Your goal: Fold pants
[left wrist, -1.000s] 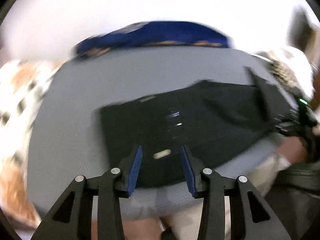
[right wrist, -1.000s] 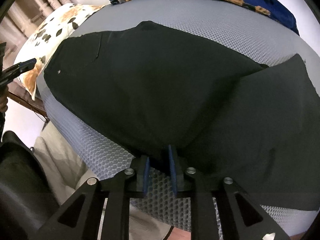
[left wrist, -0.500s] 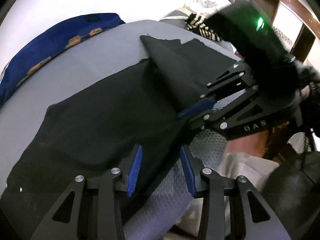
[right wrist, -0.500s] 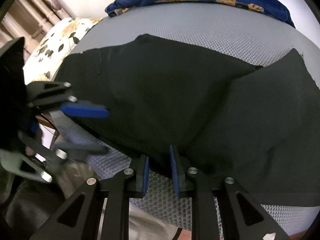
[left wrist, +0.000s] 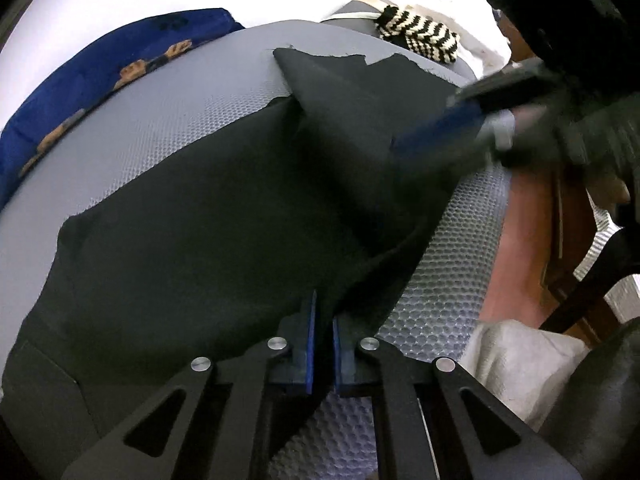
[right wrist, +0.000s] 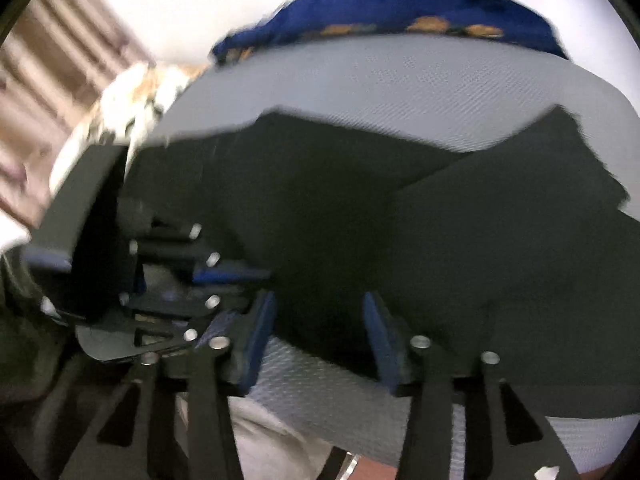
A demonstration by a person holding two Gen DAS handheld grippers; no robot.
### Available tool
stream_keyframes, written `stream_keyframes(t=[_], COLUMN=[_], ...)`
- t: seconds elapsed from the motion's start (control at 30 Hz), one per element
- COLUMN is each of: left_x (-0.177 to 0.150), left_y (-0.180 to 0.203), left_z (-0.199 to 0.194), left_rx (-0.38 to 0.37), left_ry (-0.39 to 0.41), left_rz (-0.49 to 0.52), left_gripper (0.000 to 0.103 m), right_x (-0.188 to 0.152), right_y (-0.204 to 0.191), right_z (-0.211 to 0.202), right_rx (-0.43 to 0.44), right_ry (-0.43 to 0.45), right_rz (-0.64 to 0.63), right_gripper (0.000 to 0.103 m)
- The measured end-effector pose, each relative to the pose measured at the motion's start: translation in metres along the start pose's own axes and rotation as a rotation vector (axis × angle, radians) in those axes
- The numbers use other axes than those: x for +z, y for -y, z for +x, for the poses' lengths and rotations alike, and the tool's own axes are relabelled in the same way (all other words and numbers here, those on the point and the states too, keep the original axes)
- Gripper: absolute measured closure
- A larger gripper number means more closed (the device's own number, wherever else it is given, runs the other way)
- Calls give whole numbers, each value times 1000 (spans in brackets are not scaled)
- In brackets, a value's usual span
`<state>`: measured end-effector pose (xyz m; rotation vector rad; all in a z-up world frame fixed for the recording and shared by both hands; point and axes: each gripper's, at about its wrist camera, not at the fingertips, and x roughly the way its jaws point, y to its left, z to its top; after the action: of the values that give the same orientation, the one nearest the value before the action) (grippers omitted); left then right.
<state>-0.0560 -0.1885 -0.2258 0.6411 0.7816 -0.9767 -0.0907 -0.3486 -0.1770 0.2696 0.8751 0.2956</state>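
Black pants [left wrist: 208,216] lie spread on a grey mesh surface [left wrist: 192,108], one leg folded over the other at the far right. My left gripper [left wrist: 323,316] is shut on the near edge of the pants at the crotch fold. The right gripper shows blurred in the left wrist view [left wrist: 460,128], over the folded leg. In the right wrist view the pants [right wrist: 400,224] fill the middle. My right gripper [right wrist: 318,320] is open over their near edge, holding nothing. The left gripper [right wrist: 224,276] sits close at its left.
A blue patterned blanket [left wrist: 100,80] lies along the far edge of the grey surface. A black-and-white striped item [left wrist: 420,38] and white cloth [left wrist: 452,4] lie at the far right. A floral pillow [right wrist: 132,100] is at the left. A reddish floor [left wrist: 524,240] lies beyond the right edge.
My left gripper swung over to the pants' near edge and shut on the fabric. My right gripper let go of that edge, opened and moved away.
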Motion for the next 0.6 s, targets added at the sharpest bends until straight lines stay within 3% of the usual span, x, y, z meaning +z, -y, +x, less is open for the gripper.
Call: stream_keyframes(t=[0.27,0.6], left_x=[-2,0], left_y=[-8,-11], left_z=[-4,-1], left_rx=[-45,-55], left_ry=[9,-14], left_rz=[-85,-132], left_gripper=[96,96], right_x=[5,32], right_y=[166,255], right_z=[-23,-13], right_rx=[-64,-65], right_ry=[198,282], right_rz=[501,693], right_gripper=[60,64])
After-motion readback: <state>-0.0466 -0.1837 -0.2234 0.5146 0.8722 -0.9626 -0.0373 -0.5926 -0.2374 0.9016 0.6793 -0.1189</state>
